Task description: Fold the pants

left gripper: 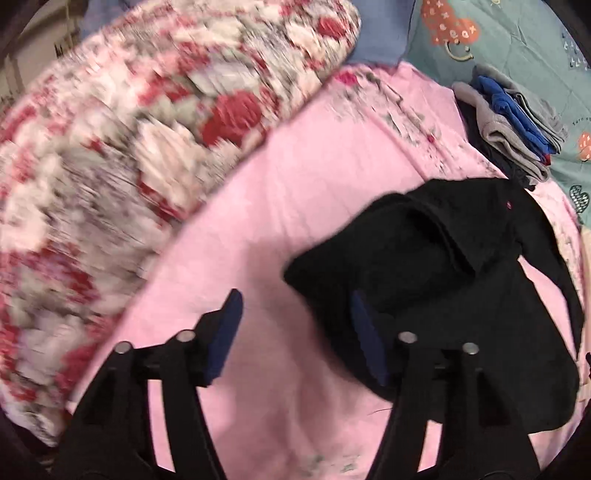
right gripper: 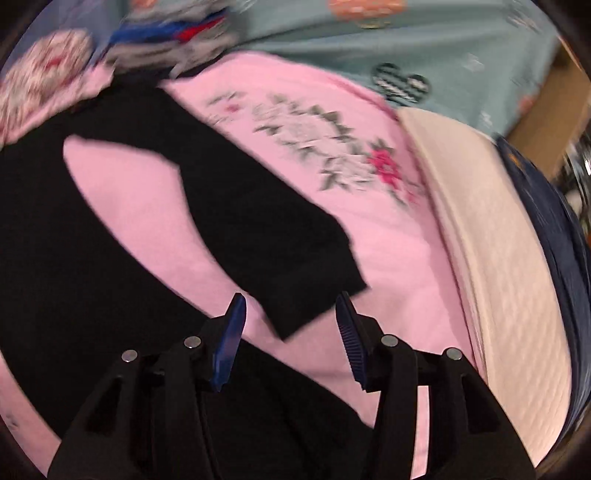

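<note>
Black pants (left gripper: pixel 436 273) lie spread on a pink bedsheet (left gripper: pixel 303 192). In the left wrist view their waist end bunches at right, and my left gripper (left gripper: pixel 295 306) stands open just left of it, the right finger against the cloth edge. In the right wrist view the two black pant legs (right gripper: pixel 236 206) fork apart, with pink sheet between them. My right gripper (right gripper: pixel 291 310) is open over the hem of the upper leg, nothing between its blue pads (right gripper: pixel 231 332).
A red-and-white floral quilt (left gripper: pixel 129 147) is heaped at left. A pile of folded grey and blue clothes (left gripper: pixel 517 122) sits at the far right on a teal patterned blanket (left gripper: pixel 509 33). A cream mattress edge (right gripper: pixel 491 236) and dark blue fabric (right gripper: pixel 554 221) border the sheet at right.
</note>
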{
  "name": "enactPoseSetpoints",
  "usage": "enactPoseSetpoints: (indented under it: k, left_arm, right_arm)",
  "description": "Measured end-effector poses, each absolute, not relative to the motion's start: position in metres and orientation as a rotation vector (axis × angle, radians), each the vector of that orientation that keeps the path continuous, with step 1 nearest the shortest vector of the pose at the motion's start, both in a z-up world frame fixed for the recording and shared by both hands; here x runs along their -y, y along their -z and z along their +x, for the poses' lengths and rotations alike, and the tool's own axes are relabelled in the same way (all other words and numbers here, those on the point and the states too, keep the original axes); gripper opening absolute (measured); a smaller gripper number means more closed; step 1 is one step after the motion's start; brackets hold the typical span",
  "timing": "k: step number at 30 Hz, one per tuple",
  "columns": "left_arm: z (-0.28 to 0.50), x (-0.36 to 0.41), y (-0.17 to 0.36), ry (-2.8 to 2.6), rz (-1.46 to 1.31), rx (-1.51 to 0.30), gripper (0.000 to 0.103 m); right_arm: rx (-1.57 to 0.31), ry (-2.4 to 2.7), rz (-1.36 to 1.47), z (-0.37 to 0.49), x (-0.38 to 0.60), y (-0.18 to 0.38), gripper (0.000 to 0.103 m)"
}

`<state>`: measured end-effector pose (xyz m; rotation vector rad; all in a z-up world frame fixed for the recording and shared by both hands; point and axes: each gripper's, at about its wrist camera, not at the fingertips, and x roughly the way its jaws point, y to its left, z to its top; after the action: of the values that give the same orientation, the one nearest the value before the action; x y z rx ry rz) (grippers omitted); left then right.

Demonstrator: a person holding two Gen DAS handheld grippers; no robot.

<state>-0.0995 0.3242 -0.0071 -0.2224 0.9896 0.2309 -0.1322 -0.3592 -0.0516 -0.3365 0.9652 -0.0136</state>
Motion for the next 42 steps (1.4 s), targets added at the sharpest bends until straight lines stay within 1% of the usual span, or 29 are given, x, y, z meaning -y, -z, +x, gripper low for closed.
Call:
enactPoseSetpoints:
  k: [3,4,5,6,7,9,11,12,13,14,15,16,17,18,19,20,22,24,26,31,32,33,34,35,36,38,42]
  left_arm:
    - [-0.107,-0.342,-0.008,-0.289,-0.225,-0.964,0.067]
    - [-0.109,-0.343,-0.01,-0.292,-0.236,-0.959,0.069]
    - [-0.112,-0.347,-0.012,-0.292,-0.248,-0.954,0.07]
    - [-0.109,-0.345,-0.013,-0.288,-0.256,-0.95,0.07]
    - [-0.104,-0.34,-0.014,-0.28,-0.253,-0.952,0.07]
    - [-0.091,-0.327,-0.015,-0.251,-0.232,-0.961,0.07]
    - [-0.074,-0.304,-0.016,-0.19,-0.198,-0.965,0.071]
    - [-0.063,-0.288,-0.018,-0.142,-0.177,-0.966,0.071]
    - [-0.057,-0.274,-0.019,-0.106,-0.167,-0.967,0.073]
    - [-0.05,-0.261,-0.019,-0.068,-0.159,-0.97,0.074]
    - [-0.042,-0.247,-0.019,-0.031,-0.146,-0.978,0.075]
    - [-0.035,-0.231,-0.018,0.005,-0.123,-0.993,0.075]
    - [-0.032,-0.22,-0.016,0.036,-0.109,-1.008,0.075]
    - [-0.027,-0.21,-0.011,0.09,-0.117,-1.039,0.076]
    - [-0.027,-0.204,-0.006,0.126,-0.14,-1.067,0.079]
    - [-0.027,-0.199,-0.001,0.165,-0.178,-1.104,0.079]
    - [-0.018,-0.195,0.011,0.234,-0.279,-1.152,0.079]
    - [-0.007,-0.194,0.018,0.26,-0.337,-1.162,0.079]
    - [0.007,-0.193,0.027,0.264,-0.397,-1.185,0.079]
    - [0.027,-0.202,0.051,0.231,-0.514,-1.247,0.077]
    - [0.03,-0.202,0.054,0.227,-0.528,-1.253,0.074]
    - [0.032,-0.201,0.057,0.218,-0.543,-1.261,0.068]
    - [0.035,-0.199,0.058,0.215,-0.537,-1.271,0.042]
    - [0.038,-0.195,0.058,0.22,-0.527,-1.287,0.011]
    - [0.039,-0.192,0.058,0.244,-0.531,-1.299,0.006]
    - [0.041,-0.186,0.044,0.255,-0.496,-1.273,0.003]
    - [0.059,-0.194,-0.003,0.263,-0.48,-1.157,0.002]
  right_arm:
    - [-0.999,0.01,-0.437,-0.113,0.353,0.077,0.051]
    - [-0.993,-0.004,-0.418,-0.113,0.357,0.078,0.047]
    - [-1.015,-0.046,-0.357,-0.108,0.364,0.077,0.022]
    - [-1.052,-0.085,-0.293,-0.105,0.368,0.074,0.016]
    - [-1.069,-0.097,-0.285,-0.1,0.37,0.068,0.011]
    - [-1.076,-0.137,-0.324,-0.084,0.37,0.048,0.009]
    - [-1.014,-0.124,-0.317,-0.057,0.376,0.011,0.009]
    - [-0.956,-0.069,-0.265,-0.035,0.389,-0.015,0.009]
    - [-0.883,0.035,-0.152,-0.008,0.413,-0.042,0.012]
    - [-0.818,0.167,-0.021,0.014,0.441,-0.063,0.043]
    - [-0.772,0.307,0.051,0.025,0.46,-0.075,0.058]
    - [-0.725,0.447,0.098,0.032,0.472,-0.085,0.069]
    - [-0.689,0.492,0.134,0.037,0.476,-0.091,0.069]
    - [-0.683,0.425,0.158,0.038,0.47,-0.091,0.069]
    - [-0.693,0.348,0.17,0.039,0.462,-0.087,0.071]
    - [-0.715,0.271,0.161,0.039,0.449,-0.08,0.072]
    - [-0.772,0.172,0.065,0.035,0.41,-0.058,0.072]
    - [-0.819,0.07,-0.045,0.029,0.373,-0.036,0.072]
    - [-0.83,0.017,-0.115,0.019,0.348,-0.024,0.072]
    - [-0.817,-0.148,-0.09,-0.009,0.303,-0.024,0.072]
    - [-0.81,-0.167,-0.078,-0.009,0.3,-0.027,0.072]
    - [-0.805,-0.182,-0.067,-0.01,0.294,-0.029,0.072]
    - [-0.803,-0.188,-0.065,-0.012,0.291,-0.03,0.072]
    - [-0.799,-0.187,-0.062,-0.015,0.289,-0.032,0.072]
    - [-0.801,-0.19,-0.053,-0.015,0.289,-0.032,0.072]
    - [-0.807,-0.191,-0.03,-0.015,0.292,-0.03,0.072]
    - [-0.819,-0.204,0.019,-0.02,0.293,-0.023,0.072]
